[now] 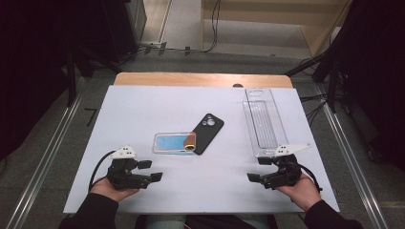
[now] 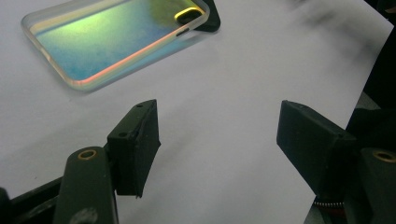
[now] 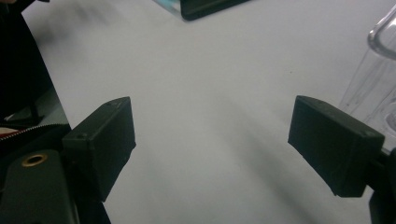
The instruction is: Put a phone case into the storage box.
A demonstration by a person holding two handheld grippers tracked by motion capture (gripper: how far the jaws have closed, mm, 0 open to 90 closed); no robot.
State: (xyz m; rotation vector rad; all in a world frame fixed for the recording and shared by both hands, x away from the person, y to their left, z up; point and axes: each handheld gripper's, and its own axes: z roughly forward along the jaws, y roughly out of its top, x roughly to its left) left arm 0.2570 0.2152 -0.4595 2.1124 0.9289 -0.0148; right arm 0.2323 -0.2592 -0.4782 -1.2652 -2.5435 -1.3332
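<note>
White sheeting (image 1: 143,109) covers a wooden table set on a grey floor between dark equipment racks; seen from the high view, the work sits near the sheet's centre. An iridescent clear phone case (image 1: 174,143) lies flat, open side up, its camera-cutout end touching or slightly overlapping the lower end of a black smartphone (image 1: 206,132) that lies face down and angles away toward 1 o'clock. A clear plastic packaging tray (image 1: 263,121) rests well apart at 3 o'clock from the phone. Left gripper (image 1: 154,170), held low at 7 o'clock from the case, stands with jaws apart and empty; in the left gripper view the case (image 2: 112,42) lies ahead at 11 o'clock of its pads. Right gripper (image 1: 258,169), at 5 o'clock from the phone and just below the tray's near end, also stands wide with nothing between its jaws; its own view shows bare sheet and the tray wall (image 3: 373,79) at 2 o'clock. Handling, as judged: the case is light, thin-walled and flexible, likely to bow if squeezed mid-span, so pinch one long rim near a corner. The phone is heavier, rigid, smooth and breakable; grip across its two long edges near the middle
</note>
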